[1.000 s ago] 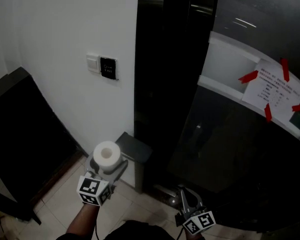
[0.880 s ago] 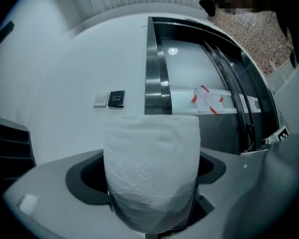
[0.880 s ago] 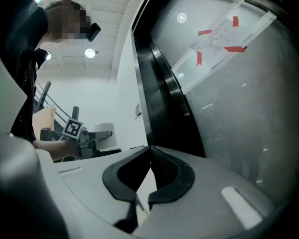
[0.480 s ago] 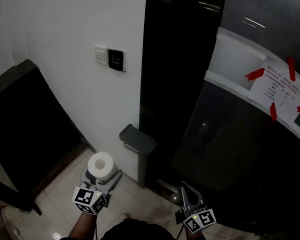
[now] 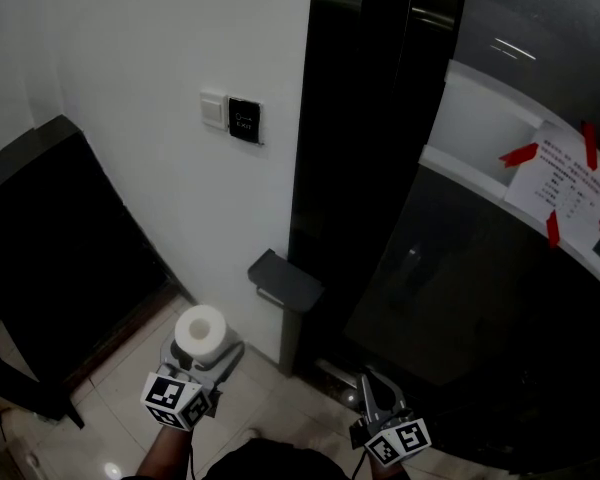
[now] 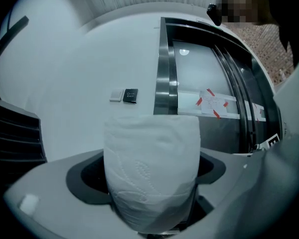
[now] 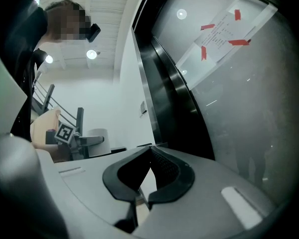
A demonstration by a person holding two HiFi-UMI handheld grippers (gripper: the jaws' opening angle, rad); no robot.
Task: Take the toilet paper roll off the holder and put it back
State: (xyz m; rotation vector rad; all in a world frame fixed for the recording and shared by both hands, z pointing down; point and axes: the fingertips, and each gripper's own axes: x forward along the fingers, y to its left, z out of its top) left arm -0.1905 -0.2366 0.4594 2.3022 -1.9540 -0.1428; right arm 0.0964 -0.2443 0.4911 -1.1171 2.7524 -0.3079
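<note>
Toilet paper roll [image 6: 152,168] in left gripper [image 5: 205,356].

Left gripper's [image 5: 202,352] jaws clamp the roll [image 5: 200,329]; right gripper's [image 5: 370,384] jaws meet, empty.

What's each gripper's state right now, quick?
Left gripper: closed on the toilet paper roll.
Right gripper: closed, holding nothing.

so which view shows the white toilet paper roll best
Left gripper view: the white toilet paper roll fills the centre, embossing clear. Head view shows its top end; right gripper view, a small pale shape at left.
</note>
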